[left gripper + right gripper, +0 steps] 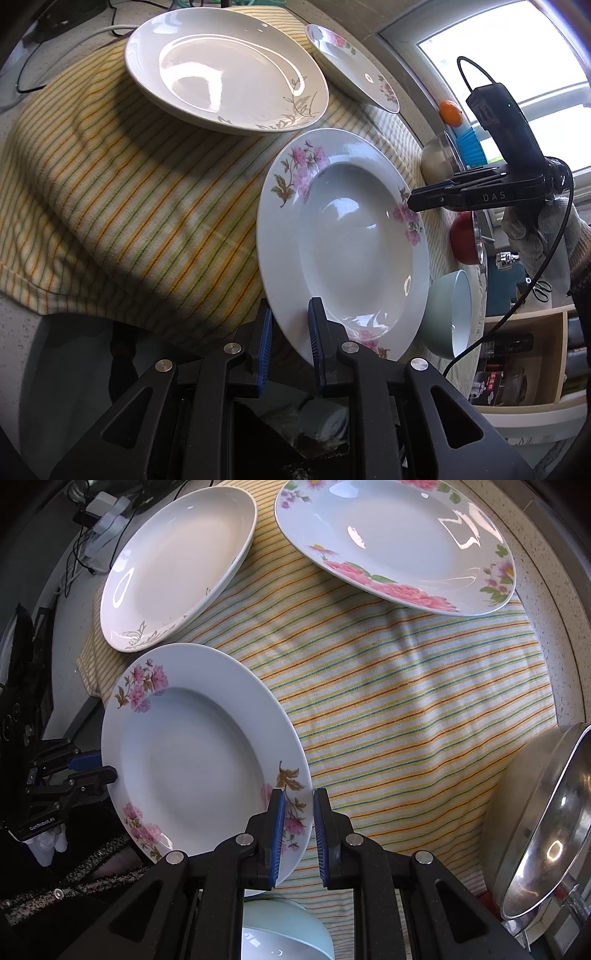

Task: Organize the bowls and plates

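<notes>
"DAS" is printed on the right gripper (415, 199); "GenRobot.AI" on the left gripper (107, 766). Three plates lie on the striped cloth (406, 709) over the table. Both grippers' jaws stand narrowly apart, straddling opposite rims of the nearest one — the deep floral plate (199, 753) — though contact is unclear. Mint bowl (448, 314) sits beside it.

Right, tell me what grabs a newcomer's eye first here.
The deep floral plate stands out, straddled at opposite rims by the left gripper and right gripper, jaws open. Beyond it on the striped cloth lie a plain white plate and a rose-rimmed plate.
</notes>
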Demonstrator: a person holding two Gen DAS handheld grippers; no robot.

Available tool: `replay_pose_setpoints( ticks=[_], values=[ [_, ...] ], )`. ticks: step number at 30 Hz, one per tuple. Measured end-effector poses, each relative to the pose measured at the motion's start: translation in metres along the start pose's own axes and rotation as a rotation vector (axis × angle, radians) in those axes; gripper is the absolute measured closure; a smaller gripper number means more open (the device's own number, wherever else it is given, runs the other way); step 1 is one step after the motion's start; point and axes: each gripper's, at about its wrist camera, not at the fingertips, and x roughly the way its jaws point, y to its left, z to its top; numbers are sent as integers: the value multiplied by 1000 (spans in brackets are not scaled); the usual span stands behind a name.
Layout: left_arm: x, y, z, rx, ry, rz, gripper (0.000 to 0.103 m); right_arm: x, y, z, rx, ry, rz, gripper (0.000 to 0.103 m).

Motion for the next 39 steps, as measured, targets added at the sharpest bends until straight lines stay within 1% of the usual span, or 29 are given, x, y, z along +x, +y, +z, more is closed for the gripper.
replay_pose_setpoints(
  ticks=[6,18,22,24,26,30,35,39],
  values=[
    [-1,1,1,3,-3,8,86,2,-3,-2,-4,11,4,87],
    [-2,1,1,20,-7,15,85,1,-6,-4,14,5,13,87],
    [-5,1,3,35,-19,37,86,4,-8,-7,13,27,8,87],
    [-8,2,5,47,-31,46,87,7,-7,-9,7,37,-10,79],
    [-11,4,6,49,-39,52,87,7,-9,-10,13,34,-22,75],
    [-18,5,9,63,-48,57,87,-4,-17,-10,49,-5,-18,75],
    [-28,6,13,76,-69,62,87,-30,-27,-10,90,-70,-25,75],
    [-40,11,21,77,-93,72,87,-56,-31,-12,125,-160,-63,75]
  ],
)
